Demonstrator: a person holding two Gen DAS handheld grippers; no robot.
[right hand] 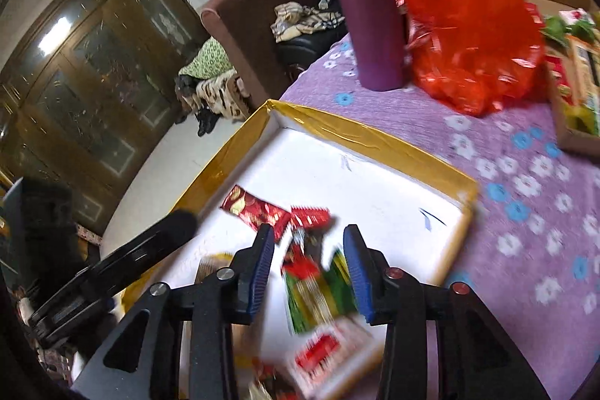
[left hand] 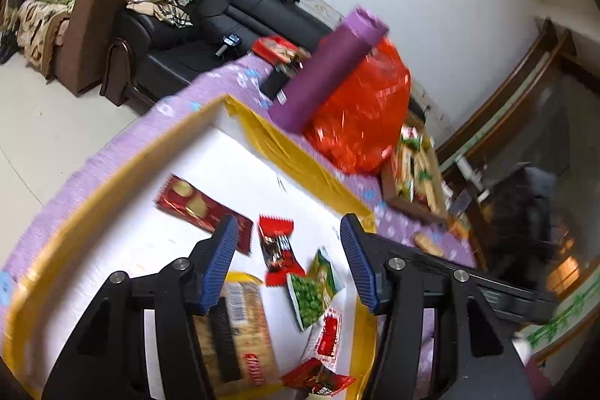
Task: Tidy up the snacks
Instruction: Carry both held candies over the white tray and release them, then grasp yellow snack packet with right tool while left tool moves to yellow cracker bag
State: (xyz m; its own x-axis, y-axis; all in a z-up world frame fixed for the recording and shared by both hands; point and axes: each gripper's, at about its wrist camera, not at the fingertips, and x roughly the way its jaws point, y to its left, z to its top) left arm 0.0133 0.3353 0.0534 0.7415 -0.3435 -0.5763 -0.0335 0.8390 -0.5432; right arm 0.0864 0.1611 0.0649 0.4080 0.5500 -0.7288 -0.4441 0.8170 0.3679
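Hovering over snacks in the yellow-rimmed tray (left hand: 292, 152), picking not yet begun.
Left gripper (left hand: 288, 261) and right gripper (right hand: 309, 268) both spread wide, empty; green packet (left hand: 311, 295) lower centre; probably next: descend, straddle, close.

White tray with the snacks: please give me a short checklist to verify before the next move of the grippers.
1. Left gripper open, holds nothing: ok.
2. Right gripper open, holds nothing: ok.
3. Snacks inside the white tray, such as the green pea packet: ok.
4. Purple bottle upright, outside the tray: ok.
5. Sharp view for aiming: not ok, both blurred.
6. Which snack goes next: cannot tell.
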